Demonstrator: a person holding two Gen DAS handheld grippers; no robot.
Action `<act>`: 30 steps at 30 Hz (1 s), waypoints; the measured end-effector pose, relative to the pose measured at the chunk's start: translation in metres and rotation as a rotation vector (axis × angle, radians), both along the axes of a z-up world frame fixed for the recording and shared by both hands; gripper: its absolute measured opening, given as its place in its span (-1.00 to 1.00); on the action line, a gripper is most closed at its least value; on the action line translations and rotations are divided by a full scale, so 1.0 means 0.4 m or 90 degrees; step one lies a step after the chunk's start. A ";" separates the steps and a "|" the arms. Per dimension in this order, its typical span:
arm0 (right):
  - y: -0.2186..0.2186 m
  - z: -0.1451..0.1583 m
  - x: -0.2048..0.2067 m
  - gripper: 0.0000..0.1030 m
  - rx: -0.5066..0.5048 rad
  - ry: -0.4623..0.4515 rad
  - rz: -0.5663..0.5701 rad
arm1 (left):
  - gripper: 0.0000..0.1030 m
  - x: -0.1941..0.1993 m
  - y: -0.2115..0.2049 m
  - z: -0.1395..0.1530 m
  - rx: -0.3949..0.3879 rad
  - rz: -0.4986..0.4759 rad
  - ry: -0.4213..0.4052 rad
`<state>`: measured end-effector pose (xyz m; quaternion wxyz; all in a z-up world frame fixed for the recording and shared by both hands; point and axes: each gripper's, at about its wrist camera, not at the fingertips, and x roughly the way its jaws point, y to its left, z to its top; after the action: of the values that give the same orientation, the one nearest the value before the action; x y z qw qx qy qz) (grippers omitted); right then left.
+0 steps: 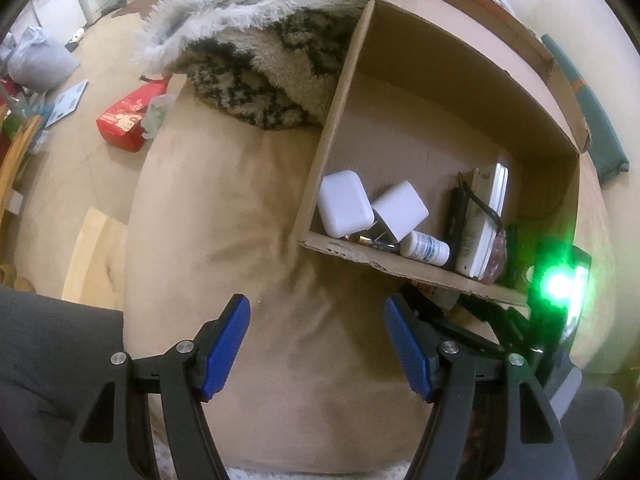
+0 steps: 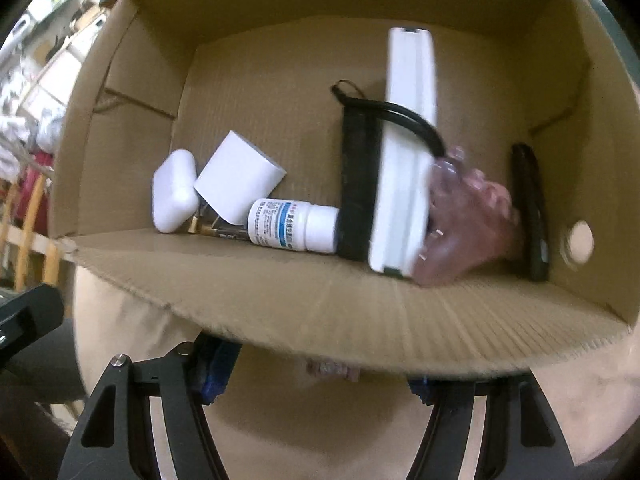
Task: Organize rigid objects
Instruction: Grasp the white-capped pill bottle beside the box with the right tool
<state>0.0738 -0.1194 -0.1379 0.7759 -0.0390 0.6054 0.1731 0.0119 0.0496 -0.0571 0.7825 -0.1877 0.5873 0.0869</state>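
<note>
Right wrist view: white pill bottle (image 2: 292,225) lies sideways, cap rightward, in box (image 2: 360,304).

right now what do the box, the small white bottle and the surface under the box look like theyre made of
Box: corrugated cardboard, matte brown; ribbing and a rough torn near edge show.
Small white bottle: probably plastic, smooth, with a slight sheen and a blue printed label.
Surface under the box: soft beige fabric, apparently a cushion; it creases and dents.
</note>
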 end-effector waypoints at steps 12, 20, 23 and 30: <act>0.080 0.033 -0.021 0.03 0.018 -0.016 0.060 | 0.30 0.003 0.001 -0.030 0.040 0.008 0.007; 0.009 0.105 -0.068 -0.42 0.070 0.051 0.046 | 0.30 0.006 -0.004 -0.051 0.045 0.003 0.017; -0.048 0.108 -0.081 -0.42 0.078 0.053 0.016 | 0.30 0.007 -0.024 -0.067 0.049 -0.014 0.026; -0.114 0.079 -0.059 -0.45 0.126 0.081 -0.042 | 0.30 0.006 -0.063 -0.073 0.073 -0.053 0.012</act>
<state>0.0500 -0.1650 -0.1064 0.7413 0.0691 0.6343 0.2084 0.0141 0.0244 -0.0863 0.7894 -0.1175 0.5959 0.0896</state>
